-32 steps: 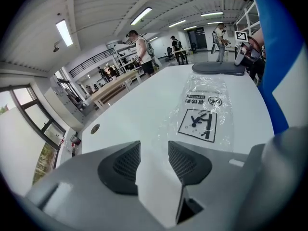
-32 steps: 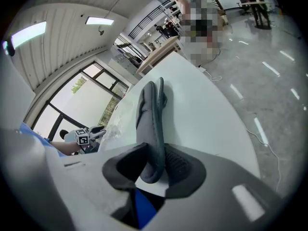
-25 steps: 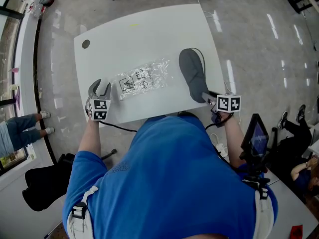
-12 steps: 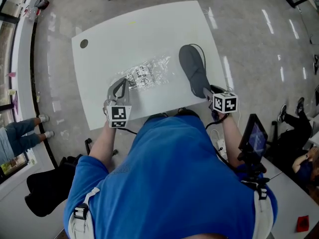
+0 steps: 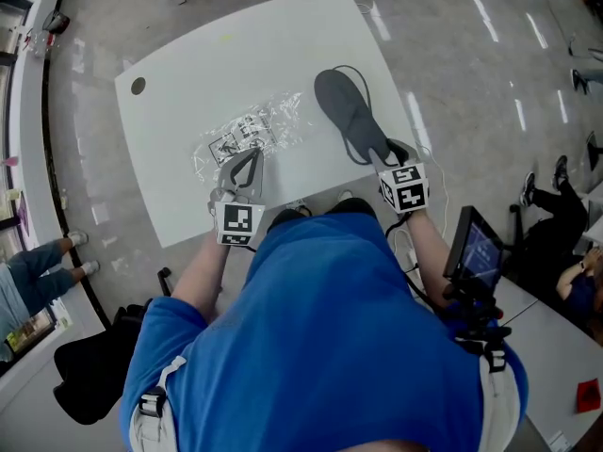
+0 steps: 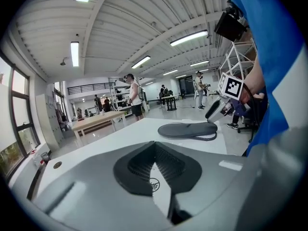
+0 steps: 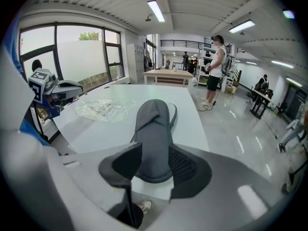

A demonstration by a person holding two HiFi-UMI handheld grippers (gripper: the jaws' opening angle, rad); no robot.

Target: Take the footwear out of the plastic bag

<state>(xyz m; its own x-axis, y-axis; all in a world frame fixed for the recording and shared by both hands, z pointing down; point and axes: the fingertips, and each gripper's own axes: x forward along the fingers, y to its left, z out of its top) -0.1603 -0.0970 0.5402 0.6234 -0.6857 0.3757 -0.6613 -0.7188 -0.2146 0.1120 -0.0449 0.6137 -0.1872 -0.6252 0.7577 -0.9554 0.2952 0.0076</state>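
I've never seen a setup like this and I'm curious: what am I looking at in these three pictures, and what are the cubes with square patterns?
There is no robot: a person in a blue shirt holds a two-jaw gripper in each hand; the patterned cubes are part of those grippers. The top-down picture comes from a camera on the person's head; the other two come from cameras riding on each gripper, looking along its jaws. On the white table lie a crumpled clear plastic bag and a dark grey flat slipper, outside it. The left gripper is shut over the bag's near edge; whether it pinches the film is unclear. The right gripper has the slipper's heel between its jaws, which have just been opening; the pads look to touch it.
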